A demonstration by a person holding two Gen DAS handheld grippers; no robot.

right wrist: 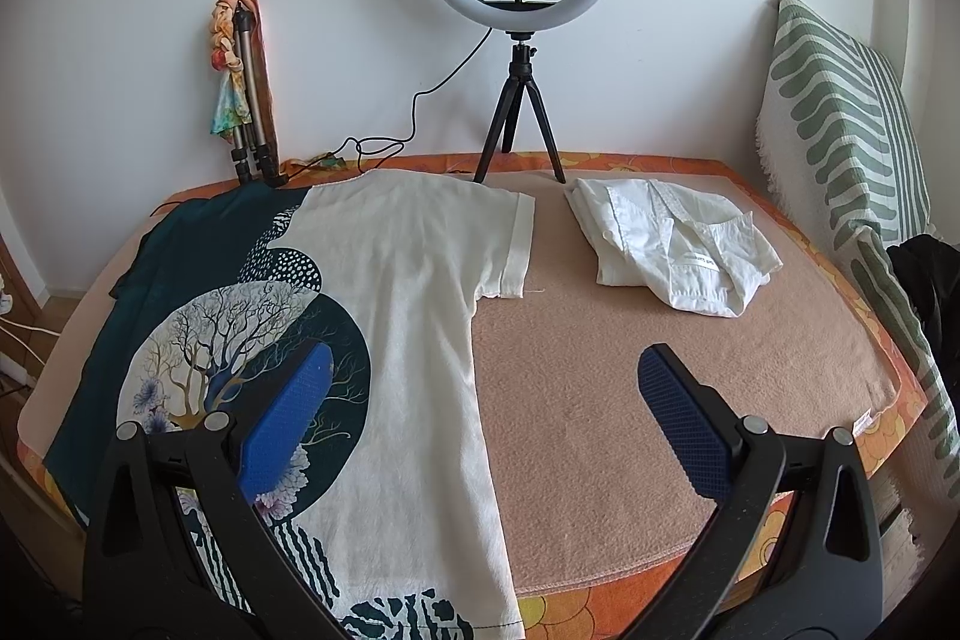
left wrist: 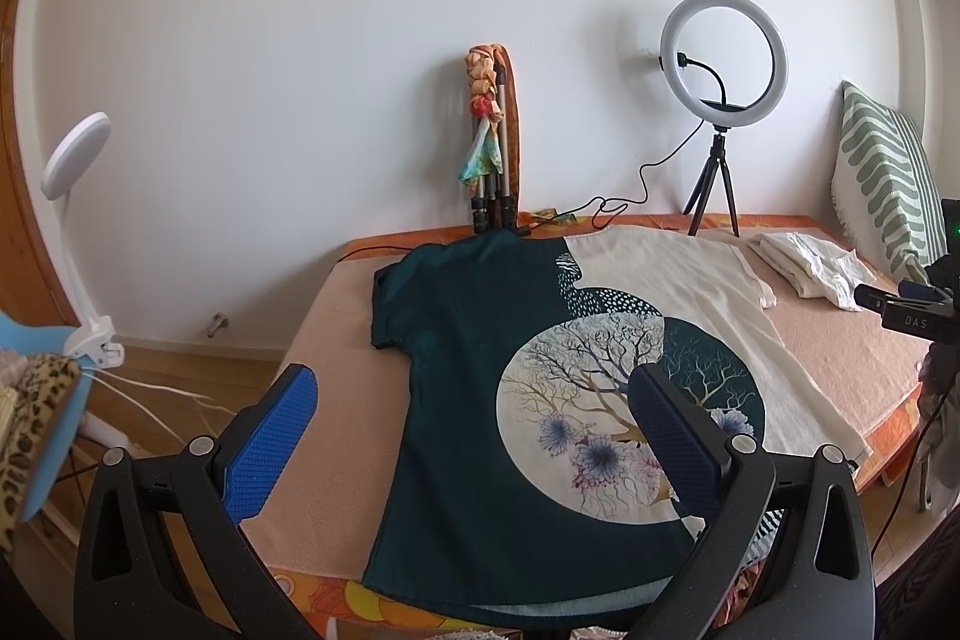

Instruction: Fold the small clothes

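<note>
A T-shirt, half dark teal and half cream with a round tree print (left wrist: 480, 370) (right wrist: 414, 292), lies spread flat on the pink blanket (left wrist: 336, 400) (right wrist: 630, 370), collar toward the wall. My left gripper (left wrist: 474, 412) is open and empty, held above the shirt's lower teal half. My right gripper (right wrist: 486, 400) is open and empty, above the shirt's cream side and the bare blanket beside it. A folded white garment (right wrist: 672, 244) (left wrist: 810, 268) lies at the back right of the bed.
A ring light on a small tripod (right wrist: 519, 10) (left wrist: 720, 100) stands at the back edge with its cable. A folded tripod with a scarf (right wrist: 246, 88) (left wrist: 492, 142) leans on the wall. A striped cushion (right wrist: 840, 124) is at the right. A white clamp lamp (left wrist: 78, 196) is on the left.
</note>
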